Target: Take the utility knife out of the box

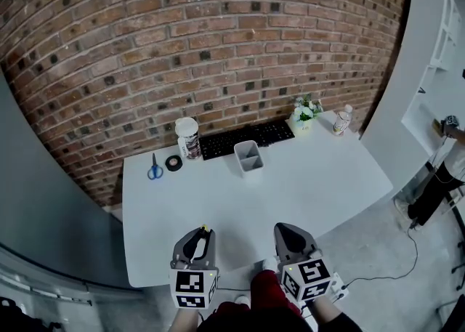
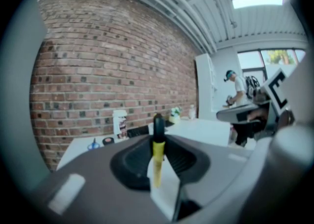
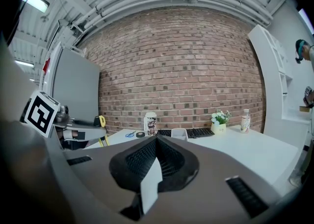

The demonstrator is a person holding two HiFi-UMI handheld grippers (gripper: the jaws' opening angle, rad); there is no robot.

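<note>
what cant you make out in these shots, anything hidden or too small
Left gripper view: the lower end of the knife is hidden between the jaws; the head view shows only its tip.
Head view: the inside of the box is too small to tell what it holds; the right gripper view shows only its outer wall.
All views: the print on the canister is too small and blurred to read.
Head view: the person is cut off by the right edge.

Box [image 1: 251, 166] before keyboard [image 1: 272, 133], scissors [image 1: 155, 169] left

A white table [image 1: 312, 178] stands against a brick wall [image 1: 182, 40] on grey floor [image 1: 392, 243].
</note>
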